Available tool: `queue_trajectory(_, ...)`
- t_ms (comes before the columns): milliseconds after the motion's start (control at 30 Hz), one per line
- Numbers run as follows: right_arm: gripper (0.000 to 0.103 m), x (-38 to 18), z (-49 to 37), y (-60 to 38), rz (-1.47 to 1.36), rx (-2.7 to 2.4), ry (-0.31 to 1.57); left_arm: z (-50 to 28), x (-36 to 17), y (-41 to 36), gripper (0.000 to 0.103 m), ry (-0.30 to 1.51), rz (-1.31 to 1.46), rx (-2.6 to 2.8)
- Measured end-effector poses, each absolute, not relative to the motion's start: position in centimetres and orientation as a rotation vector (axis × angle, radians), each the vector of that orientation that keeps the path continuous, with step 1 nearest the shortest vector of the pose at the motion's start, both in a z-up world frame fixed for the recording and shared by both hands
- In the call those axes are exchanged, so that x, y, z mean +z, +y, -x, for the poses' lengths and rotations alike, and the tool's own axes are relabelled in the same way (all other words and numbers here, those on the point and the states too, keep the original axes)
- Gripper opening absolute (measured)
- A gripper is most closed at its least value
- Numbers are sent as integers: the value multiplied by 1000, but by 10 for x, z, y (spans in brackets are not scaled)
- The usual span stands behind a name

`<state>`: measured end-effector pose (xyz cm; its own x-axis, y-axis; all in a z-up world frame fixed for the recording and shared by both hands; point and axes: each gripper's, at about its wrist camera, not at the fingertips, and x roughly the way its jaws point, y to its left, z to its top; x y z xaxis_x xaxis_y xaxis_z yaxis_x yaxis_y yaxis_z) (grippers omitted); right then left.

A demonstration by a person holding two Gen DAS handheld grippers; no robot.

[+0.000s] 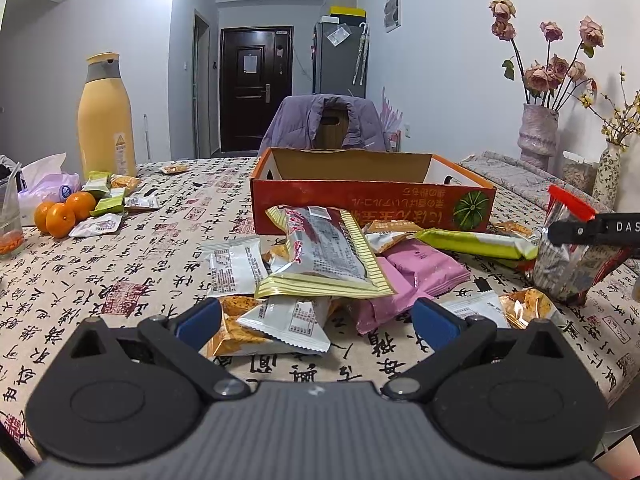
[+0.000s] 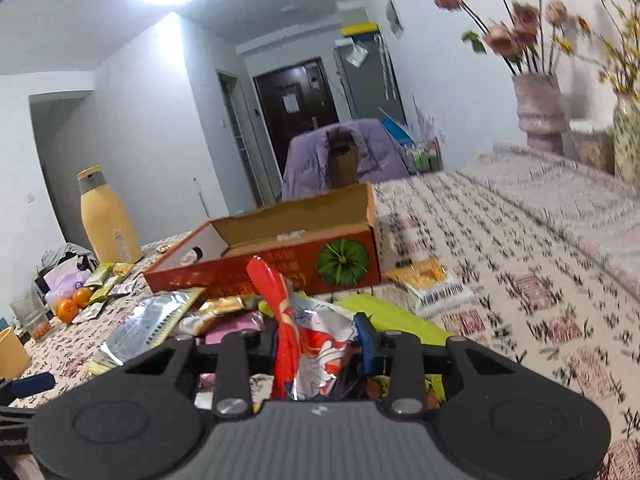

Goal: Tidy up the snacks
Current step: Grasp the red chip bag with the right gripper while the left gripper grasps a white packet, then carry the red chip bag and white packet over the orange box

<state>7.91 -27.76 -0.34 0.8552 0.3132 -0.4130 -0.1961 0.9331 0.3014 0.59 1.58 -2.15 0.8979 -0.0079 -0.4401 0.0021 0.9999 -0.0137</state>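
left tool (image 1: 316, 320): apart, empty, over the snack pile (image 1: 320, 264) | right tool (image 2: 320, 344): clamped on red-topped foil snack bag (image 2: 308, 340) | risk: crinkly foil may slip before the orange carton (image 2: 280, 252) ahead, dropping onto the table (image 2: 520, 264)

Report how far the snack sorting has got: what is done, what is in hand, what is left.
Done: nothing visible; what shows of the orange box's inside is bare cardboard, its floor hidden. In hand: the right tongs are shut on a red-topped foil snack bag, lifted off the table. The left tongs hang open over the pile. Left: the snack pile before the box and the small packets beside the oranges.
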Motion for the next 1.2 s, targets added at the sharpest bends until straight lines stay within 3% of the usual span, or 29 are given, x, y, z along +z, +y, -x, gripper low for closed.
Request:
queue_trajectory(667, 33, 12, -62, -269, -186, 238, 377, -24, -27, 22, 103, 489, -27, 40)
queue_trajectory(733, 33, 13, -61, -268, -186, 240, 371, -32, -29, 25, 99, 503, -39, 44)
queue_trajectory(867, 33, 14, -59, -264, -178, 245, 364, -49, -34, 29, 82, 544, -42, 23)
queue_trajectory(933, 33, 14, -58, -262, -174, 246, 363, -56, -38, 30, 79, 562, -37, 8)
queue_trajectory(1067, 33, 13, -58, -261, -171, 250, 365, -62, -40, 31, 48, 574, -17, -34)
queue_trajectory(1200, 33, 11, -58, -260, -168, 255, 372, -59, -41, 28, 43, 561, -28, -53)
